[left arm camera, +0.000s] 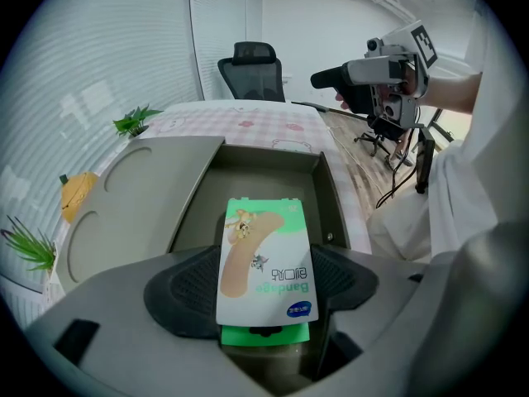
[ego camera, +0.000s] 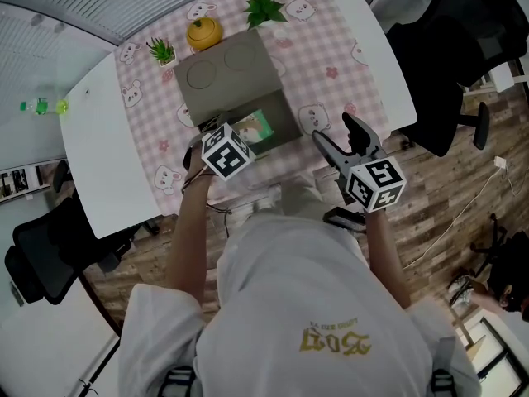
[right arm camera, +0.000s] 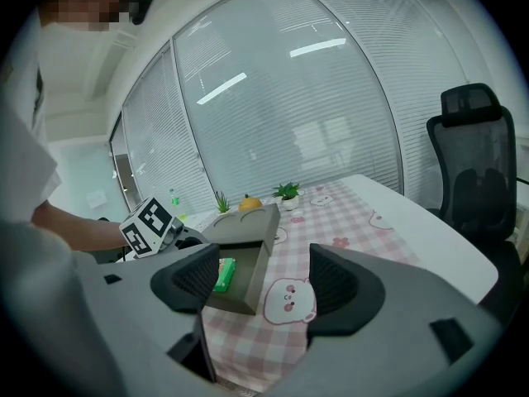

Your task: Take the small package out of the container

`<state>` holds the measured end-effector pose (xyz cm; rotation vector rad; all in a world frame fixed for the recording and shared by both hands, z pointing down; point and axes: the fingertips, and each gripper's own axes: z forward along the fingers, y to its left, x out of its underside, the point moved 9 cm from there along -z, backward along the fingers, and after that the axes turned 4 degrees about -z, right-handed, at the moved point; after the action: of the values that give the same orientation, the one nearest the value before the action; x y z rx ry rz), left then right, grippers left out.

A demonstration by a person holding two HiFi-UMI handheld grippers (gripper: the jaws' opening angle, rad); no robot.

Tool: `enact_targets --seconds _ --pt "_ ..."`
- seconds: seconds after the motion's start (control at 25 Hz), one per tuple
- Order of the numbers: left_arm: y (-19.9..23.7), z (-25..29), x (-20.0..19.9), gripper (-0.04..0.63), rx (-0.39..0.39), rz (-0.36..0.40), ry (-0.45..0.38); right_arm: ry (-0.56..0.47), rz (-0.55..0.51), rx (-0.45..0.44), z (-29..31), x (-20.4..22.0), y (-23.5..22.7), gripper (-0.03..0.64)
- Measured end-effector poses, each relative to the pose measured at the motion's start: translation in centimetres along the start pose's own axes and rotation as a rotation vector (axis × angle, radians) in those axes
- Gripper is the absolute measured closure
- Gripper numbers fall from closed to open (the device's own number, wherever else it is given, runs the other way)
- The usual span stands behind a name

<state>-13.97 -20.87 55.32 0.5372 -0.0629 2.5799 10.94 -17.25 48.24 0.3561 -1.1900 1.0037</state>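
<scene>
The small package (left arm camera: 266,259), a white and green bandage box, sits between the jaws of my left gripper (left arm camera: 263,286), whose pads press its two sides. It hangs over the open compartment of the grey-olive container (left arm camera: 273,160). From the head view the package (ego camera: 256,128) shows just beyond the left gripper's marker cube (ego camera: 226,150), at the container's near end (ego camera: 285,114). My right gripper (ego camera: 333,131) is held to the right, over the table's front edge, open with nothing between its jaws. Its own view takes in the container (right arm camera: 248,251) and a green sliver of the package (right arm camera: 224,275).
The container's lid (ego camera: 223,69) has two round recesses. Behind it stand a yellow ornament (ego camera: 203,32) and two small potted plants (ego camera: 263,8) on a pink checked cloth (ego camera: 322,56). Black office chairs (ego camera: 450,64) flank the white table. A green bottle (ego camera: 40,106) lies far left.
</scene>
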Motion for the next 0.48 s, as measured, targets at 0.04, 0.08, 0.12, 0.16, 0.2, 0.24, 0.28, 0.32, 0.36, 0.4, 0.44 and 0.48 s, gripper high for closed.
enact_targets --seconds 0.04,0.08,0.12,0.16,0.2,0.24,0.28,0.32,0.36,0.4,0.44,0.48 --pt "0.0 -0.1 0.0 0.236 -0.005 -0.003 -0.010 -0.003 -0.002 0.002 -0.1 -0.1 0.0 0.278" --pt "-0.1 -0.3 0.0 0.236 -0.012 -0.005 -0.021 -0.005 -0.003 0.004 -0.2 -0.1 0.1 0.278" --pt "-0.2 -0.6 0.0 0.236 -0.018 -0.009 -0.033 -0.006 -0.004 0.005 -0.3 -0.2 0.2 0.278" --pt "-0.2 -0.9 0.0 0.236 -0.023 -0.016 -0.047 -0.005 -0.005 0.006 -0.4 -0.2 0.3 0.278" --pt "-0.3 -1.2 0.0 0.237 -0.025 -0.024 -0.062 -0.005 -0.008 0.007 -0.4 -0.2 0.4 0.278" --pt "-0.4 -1.5 -0.1 0.236 -0.027 -0.031 -0.077 -0.008 -0.011 0.006 -0.5 -0.3 0.6 0.278" --pt "-0.5 -1.8 -0.2 0.236 -0.030 -0.036 -0.093 -0.015 -0.015 0.004 -0.5 -0.5 0.7 0.278" --pt "-0.5 -2.1 -0.3 0.236 -0.033 -0.040 -0.109 -0.025 -0.020 0.001 -0.5 -0.7 0.8 0.278" --pt "-0.5 -2.3 -0.5 0.236 -0.038 -0.044 -0.125 -0.036 -0.026 -0.002 -0.5 -0.9 1.0 0.278" --pt "-0.5 -2.6 -0.5 0.236 -0.044 -0.051 -0.142 -0.043 -0.032 -0.003 -0.4 -1.1 1.1 0.278" --pt "-0.6 -2.9 -0.6 0.236 -0.051 -0.062 -0.161 -0.046 -0.039 -0.004 -0.5 -1.2 1.3 0.278" --pt "-0.8 -3.3 -0.6 0.236 -0.057 -0.076 -0.184 -0.047 -0.045 -0.004 -0.5 -1.3 1.6 0.278"
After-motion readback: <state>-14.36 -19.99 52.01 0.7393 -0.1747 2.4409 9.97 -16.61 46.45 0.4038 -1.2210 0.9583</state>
